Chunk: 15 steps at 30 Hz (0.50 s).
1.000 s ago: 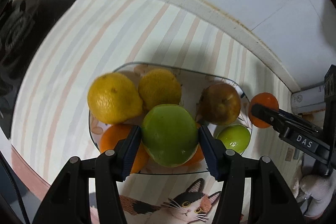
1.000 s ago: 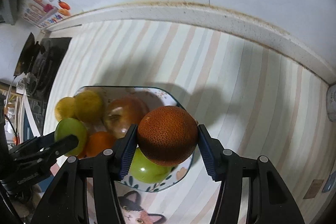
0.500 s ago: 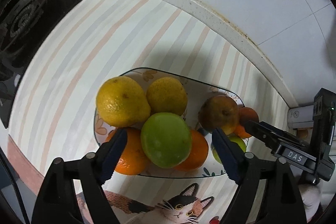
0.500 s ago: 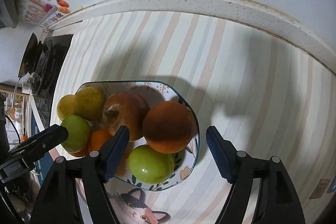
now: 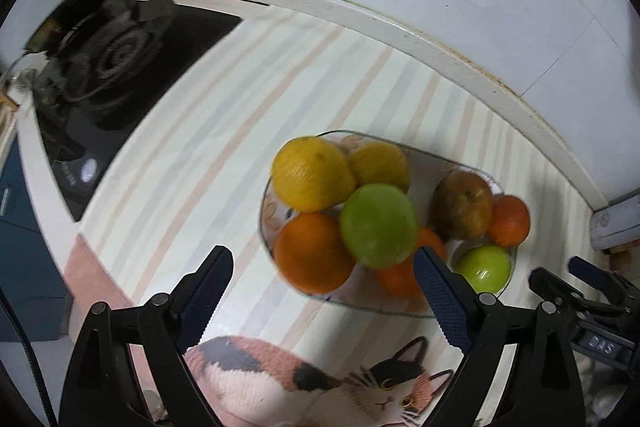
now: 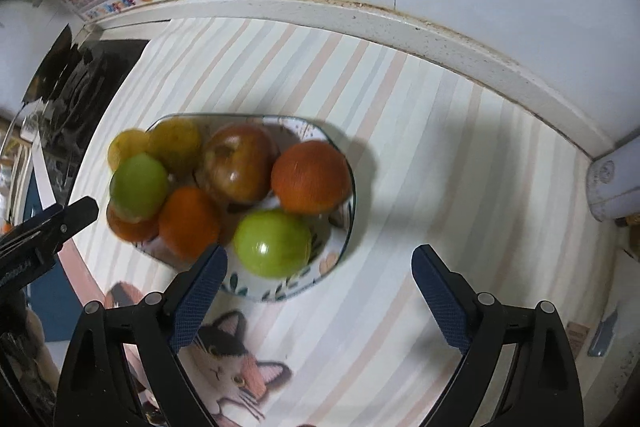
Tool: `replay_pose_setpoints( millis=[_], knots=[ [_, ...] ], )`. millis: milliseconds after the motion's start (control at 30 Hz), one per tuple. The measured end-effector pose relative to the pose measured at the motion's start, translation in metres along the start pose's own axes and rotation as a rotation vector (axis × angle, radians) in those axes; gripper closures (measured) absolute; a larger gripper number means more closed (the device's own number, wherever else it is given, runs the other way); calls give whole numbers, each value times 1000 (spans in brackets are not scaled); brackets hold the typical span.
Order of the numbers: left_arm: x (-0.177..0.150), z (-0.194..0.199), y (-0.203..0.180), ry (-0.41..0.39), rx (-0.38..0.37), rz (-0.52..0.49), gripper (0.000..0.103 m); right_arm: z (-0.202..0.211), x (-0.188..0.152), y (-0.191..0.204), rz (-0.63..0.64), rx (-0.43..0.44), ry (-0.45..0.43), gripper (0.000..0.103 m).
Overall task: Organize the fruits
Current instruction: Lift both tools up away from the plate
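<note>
Fruit fills the bowl ahead of both claws: two lemons, two green apples, three oranges, one brown apple. Left claw and right claw gape apart, holding nothing; striped bench lies bare rightward.

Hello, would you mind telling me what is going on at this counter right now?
A person with a two-finger gripper in each hand is organizing fruit into a patterned bowl on a striped counter mat. Both the left gripper and the right gripper are open and hold nothing. The bowl holds two yellow citrus fruits, oranges, a brownish apple, a green apple and another green fruit piled on top.
</note>
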State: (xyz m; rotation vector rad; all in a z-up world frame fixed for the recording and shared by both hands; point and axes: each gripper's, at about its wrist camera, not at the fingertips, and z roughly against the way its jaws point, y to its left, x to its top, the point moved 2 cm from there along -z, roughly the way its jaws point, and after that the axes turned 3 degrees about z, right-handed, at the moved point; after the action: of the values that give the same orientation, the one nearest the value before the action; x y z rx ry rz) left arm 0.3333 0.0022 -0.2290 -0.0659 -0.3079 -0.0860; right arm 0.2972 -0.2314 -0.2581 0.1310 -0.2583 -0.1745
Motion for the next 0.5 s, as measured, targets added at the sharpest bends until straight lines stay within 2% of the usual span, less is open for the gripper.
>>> replay_pose_setpoints(
  millis=[233, 500],
  knots=[
    [-24, 27, -4, -63, 59, -21, 11, 35, -24, 9, 50, -31, -41, 7],
    [-49, 93, -21, -174, 44, -49, 11, 100, -45, 7, 82, -43, -140, 7]
  ],
)
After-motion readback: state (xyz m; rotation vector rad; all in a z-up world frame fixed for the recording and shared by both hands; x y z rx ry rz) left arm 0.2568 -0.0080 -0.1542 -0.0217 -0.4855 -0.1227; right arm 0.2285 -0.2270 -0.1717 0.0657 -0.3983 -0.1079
